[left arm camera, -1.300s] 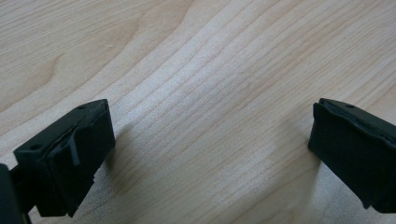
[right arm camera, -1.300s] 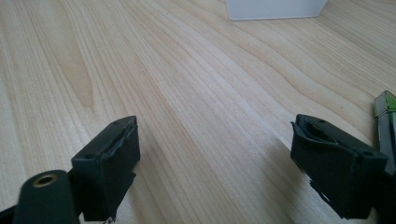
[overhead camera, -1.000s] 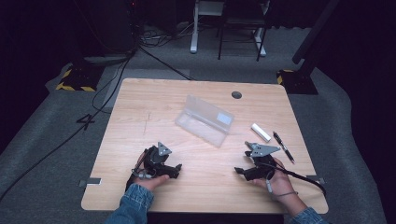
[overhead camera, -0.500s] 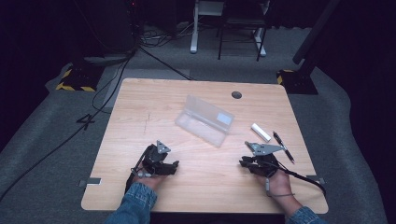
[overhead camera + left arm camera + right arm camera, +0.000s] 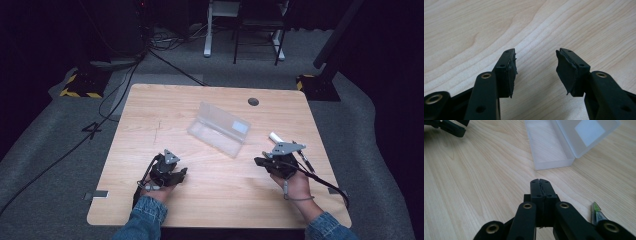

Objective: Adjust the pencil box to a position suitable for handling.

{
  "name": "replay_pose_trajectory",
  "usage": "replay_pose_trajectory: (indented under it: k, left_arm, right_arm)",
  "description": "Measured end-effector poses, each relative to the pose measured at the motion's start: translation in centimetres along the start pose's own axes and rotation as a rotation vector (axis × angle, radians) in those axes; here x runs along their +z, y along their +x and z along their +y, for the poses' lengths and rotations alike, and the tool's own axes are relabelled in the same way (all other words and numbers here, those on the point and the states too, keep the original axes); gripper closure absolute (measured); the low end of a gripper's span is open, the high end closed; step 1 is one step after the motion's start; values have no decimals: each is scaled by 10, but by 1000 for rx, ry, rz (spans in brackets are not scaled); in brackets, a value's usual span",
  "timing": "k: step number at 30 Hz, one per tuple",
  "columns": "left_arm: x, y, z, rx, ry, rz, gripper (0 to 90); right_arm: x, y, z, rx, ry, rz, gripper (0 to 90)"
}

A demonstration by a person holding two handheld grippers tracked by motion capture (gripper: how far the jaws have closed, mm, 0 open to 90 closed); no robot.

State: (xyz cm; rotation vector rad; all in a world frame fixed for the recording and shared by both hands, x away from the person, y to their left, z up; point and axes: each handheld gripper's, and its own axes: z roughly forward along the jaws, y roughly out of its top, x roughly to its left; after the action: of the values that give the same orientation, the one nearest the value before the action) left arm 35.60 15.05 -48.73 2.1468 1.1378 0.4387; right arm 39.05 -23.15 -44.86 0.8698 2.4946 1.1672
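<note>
Nothing packed yet: my L gripper (image 5: 535, 57) had just been closing but sat w/ jaws apart on nothing, R gripper (image 5: 540, 181) just closed tight & empty, pen (image 5: 303, 157) & white tube (image 5: 274, 136) lay beside it on the worktop (image 5: 215, 200), clear case (image 5: 218, 129) beyond, open, unfilled.

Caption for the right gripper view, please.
Right gripper, jaws shut and empty, points across the wooden table toward an open clear plastic case.
</note>
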Motion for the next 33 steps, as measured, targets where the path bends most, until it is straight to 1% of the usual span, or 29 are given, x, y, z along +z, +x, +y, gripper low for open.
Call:
replay_pose_trajectory:
  k: [1,2,4,5,6,7,8,10,12,13,18,19,20,21,22,23,25,26,27,31,33]
  left_arm:
    - [-1,-1,0,20,-21,-7,487]
    - [-1,-1,0,20,-21,-7,485]
    - [-2,-2,0,27,-34,-14,479]
    - [-2,-2,0,27,-34,-14,476]
    - [-2,-1,0,27,-35,-15,474]
    - [-2,-1,0,27,-31,-20,474]
    - [-3,0,-1,17,-28,-25,473]
    - [-6,2,-1,-15,-40,-51,473]
    - [-7,3,-1,-20,-42,-53,472]
    - [-7,3,-1,-32,-48,-57,469]
    - [-7,5,-1,-34,-43,-56,469]
    - [-6,4,-1,-30,-37,-58,469]
    - [-6,4,-1,-31,-36,-57,469]
    - [-6,4,-1,-24,-34,-57,469]
    - [-6,4,-1,-29,-33,-59,469]
    - [-6,4,0,-25,-31,-58,469]
    - [-6,4,0,-28,-32,-60,469]
    - [-7,4,0,-17,-32,-57,469]
    - [-7,4,0,-17,-32,-57,469]
    - [-7,4,-1,-18,-34,-61,468]
    - [-7,5,-1,-20,-35,-64,468]
  right_arm:
    - [6,-5,10,36,18,16,900]
    - [8,-7,15,47,25,13,900]
    - [11,-10,25,46,25,7,900]
    - [11,-10,25,46,25,7,900]
    - [13,-11,34,41,31,-8,900]
    - [15,-12,38,45,28,-7,900]
    - [16,-14,42,47,29,-3,900]
    - [20,-16,49,52,42,-2,900]
    - [23,-17,51,61,46,-3,900]
    - [30,-18,55,62,71,-9,900]
    - [48,-15,62,39,127,-15,900]
    - [53,-12,64,21,144,-18,900]
    - [53,-12,64,21,144,-18,900]
    - [56,-9,65,8,139,-16,900]
    - [63,-5,68,12,145,-5,900]
    - [63,-5,68,12,145,-5,900]
    - [72,-1,70,1,159,-7,899]
    - [81,0,70,13,184,-4,899]
    - [81,0,70,13,184,-4,899]
    - [91,0,68,11,218,-5,899]
    - [95,0,66,7,239,-13,899]
